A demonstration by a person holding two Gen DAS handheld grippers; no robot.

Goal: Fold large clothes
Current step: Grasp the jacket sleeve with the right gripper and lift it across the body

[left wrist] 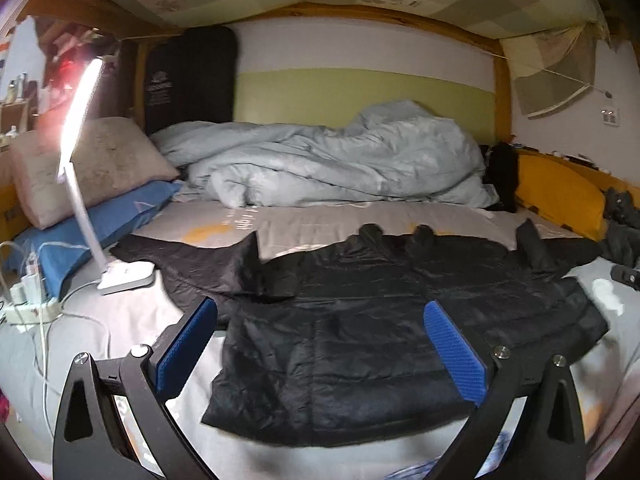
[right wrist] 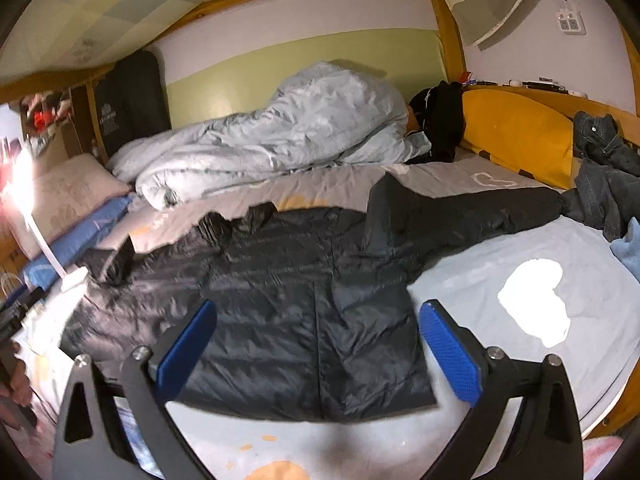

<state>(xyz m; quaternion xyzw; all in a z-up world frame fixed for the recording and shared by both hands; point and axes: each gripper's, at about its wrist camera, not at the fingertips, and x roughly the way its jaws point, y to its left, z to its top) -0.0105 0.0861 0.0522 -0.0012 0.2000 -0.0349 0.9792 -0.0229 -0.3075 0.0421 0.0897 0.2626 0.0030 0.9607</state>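
Observation:
A black puffer jacket point(left wrist: 360, 320) lies spread flat on the bed, hem toward me, collar away, both sleeves out to the sides. It also shows in the right wrist view point(right wrist: 288, 300). My left gripper point(left wrist: 320, 320) is open and empty, hovering above the jacket's lower part. My right gripper point(right wrist: 318, 320) is open and empty, hovering above the jacket's lower right part. Neither gripper touches the cloth.
A lit white desk lamp point(left wrist: 120, 272) stands on the bed beside the left sleeve, with a power strip point(left wrist: 28, 308) and cables. A rumpled pale blue duvet point(left wrist: 340, 160), pillows point(left wrist: 80, 168), a yellow cushion point(right wrist: 516, 128) and dark jeans point(right wrist: 600, 168) lie around the bed.

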